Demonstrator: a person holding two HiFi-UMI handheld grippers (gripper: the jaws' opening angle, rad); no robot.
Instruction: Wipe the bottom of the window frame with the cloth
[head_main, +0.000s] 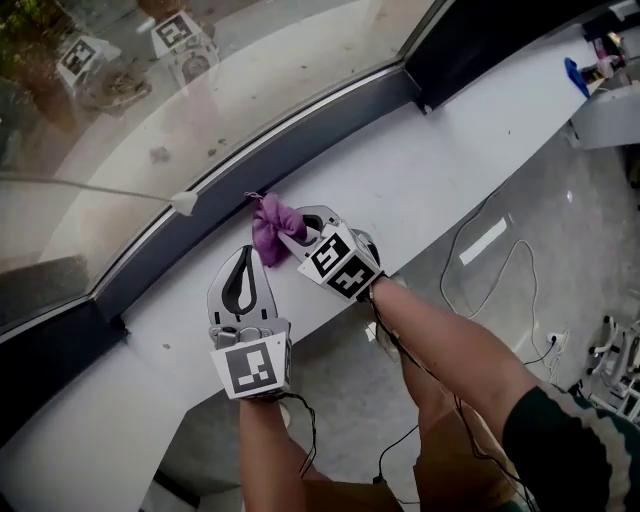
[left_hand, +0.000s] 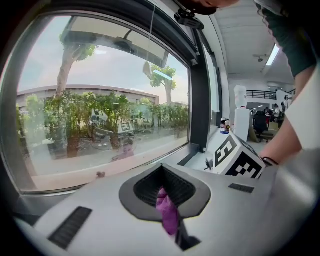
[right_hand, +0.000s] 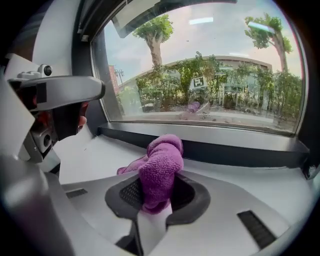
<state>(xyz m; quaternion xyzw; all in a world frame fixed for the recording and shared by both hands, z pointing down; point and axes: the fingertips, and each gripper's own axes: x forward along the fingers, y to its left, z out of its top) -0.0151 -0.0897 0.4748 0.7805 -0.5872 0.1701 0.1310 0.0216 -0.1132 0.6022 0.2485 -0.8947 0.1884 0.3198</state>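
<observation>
A purple cloth (head_main: 270, 228) is bunched on the white sill (head_main: 430, 170), against the dark grey bottom of the window frame (head_main: 300, 135). My right gripper (head_main: 297, 237) is shut on it. In the right gripper view the cloth (right_hand: 160, 167) bulges up out of that gripper (right_hand: 155, 200), just short of the frame (right_hand: 240, 152). My left gripper (head_main: 246, 252) lies beside it on the sill, tips against the cloth's lower left edge. In the left gripper view a thin purple fold (left_hand: 167, 212) sits pinched in that gripper (left_hand: 165, 200), whose jaws are shut on it.
A white cord weight (head_main: 183, 203) hangs against the glass left of the cloth. A dark upright post (head_main: 480, 40) ends the frame at the right. Cables (head_main: 470, 250) and a white strip (head_main: 485, 240) lie on the floor below the sill's front edge.
</observation>
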